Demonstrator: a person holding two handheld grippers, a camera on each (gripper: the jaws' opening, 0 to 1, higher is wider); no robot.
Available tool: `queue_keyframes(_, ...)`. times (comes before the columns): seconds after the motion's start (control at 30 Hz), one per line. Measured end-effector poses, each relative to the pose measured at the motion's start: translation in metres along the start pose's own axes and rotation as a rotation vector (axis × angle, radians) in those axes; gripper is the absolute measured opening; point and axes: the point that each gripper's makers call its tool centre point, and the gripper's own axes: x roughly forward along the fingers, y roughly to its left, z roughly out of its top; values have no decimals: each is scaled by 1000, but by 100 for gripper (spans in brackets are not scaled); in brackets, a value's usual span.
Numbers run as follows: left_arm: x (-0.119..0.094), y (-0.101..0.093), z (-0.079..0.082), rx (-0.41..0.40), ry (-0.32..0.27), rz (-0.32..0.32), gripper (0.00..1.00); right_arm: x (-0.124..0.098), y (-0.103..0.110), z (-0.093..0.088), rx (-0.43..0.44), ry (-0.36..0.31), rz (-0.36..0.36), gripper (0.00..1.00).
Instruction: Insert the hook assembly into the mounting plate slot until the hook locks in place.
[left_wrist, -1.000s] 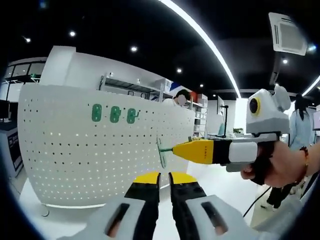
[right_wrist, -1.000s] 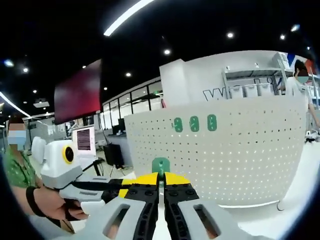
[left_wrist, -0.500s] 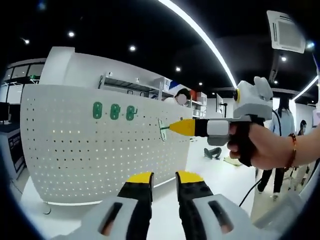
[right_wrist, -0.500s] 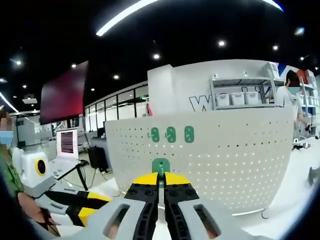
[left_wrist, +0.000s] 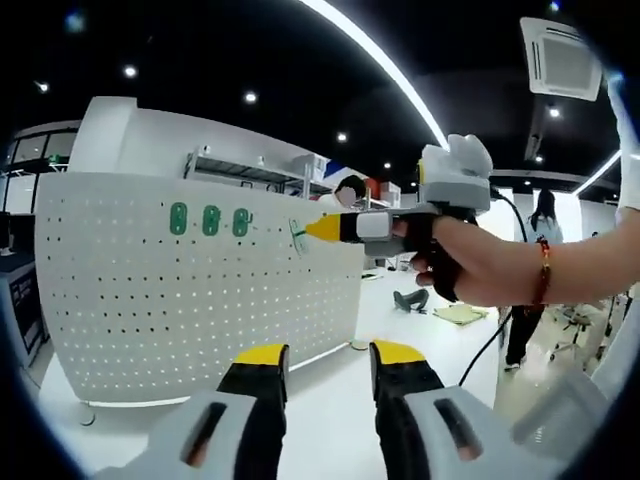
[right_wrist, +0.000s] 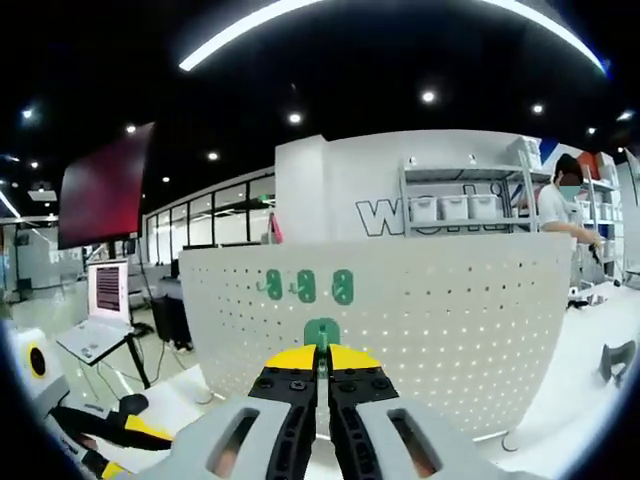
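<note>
One white pegboard (left_wrist: 190, 275) stands on the bench (left_wrist: 330, 400). Three green hooks (right_wrist: 305, 286) sit in a row on the pegboard's upper part — a fourth green hook (right_wrist: 321, 332) is pinched in the right hand-held gripper (right_wrist: 322, 368), in front of the pegboard. Two hand-held grippers — the left hand-held gripper (left_wrist: 322, 362) has its jaws spread. One laptop (right_wrist: 92, 325) sits left of the pegboard.

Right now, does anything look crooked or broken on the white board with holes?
Nothing stands out. The three green hooks sit upright in a row on the pegboard, and the right tool holds a fourth green hook upright near it. No damage shows.
</note>
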Motion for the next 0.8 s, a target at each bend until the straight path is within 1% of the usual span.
queue_keyframes(0.2,-4,-3,-1,10,6,-7,48,8,-11,7,-4,-9,-22,0)
queue_keyframes(0.3,-5,-1,-2,4,18,4,50,13,-18,10,-6,-17,-40,0)
queue_keyframes(0.33,-6,-2,-1,2,14,5,52,15,-20,10,-15,-20,-47,0)
queue_keyframes(0.4,-7,-2,2,5,4,8,56,18,-25,11,-6,-18,-57,0)
queue_keyframes(0.5,-8,-1,0,24,23,7,56,23,-30,13,-7,-24,-70,0)
queue_keyframes(0.53,-8,-1,0,22,24,10,58,24,-32,14,-9,-25,-80,0)
queue_keyframes(0.6,-10,0,2,14,15,15,61,26,-37,17,-11,-43,-88,0)
queue_keyframes(0.7,-12,-1,3,18,14,15,66,30,-39,18,-8,-43,-94,0)
queue_keyframes(0.73,-13,-3,2,17,21,11,65,31,-40,20,-29,-52,-98,0)
queue_keyframes(0.8,-15,-6,-2,25,43,4,63,34,-41,21,-45,-58,-108,0)
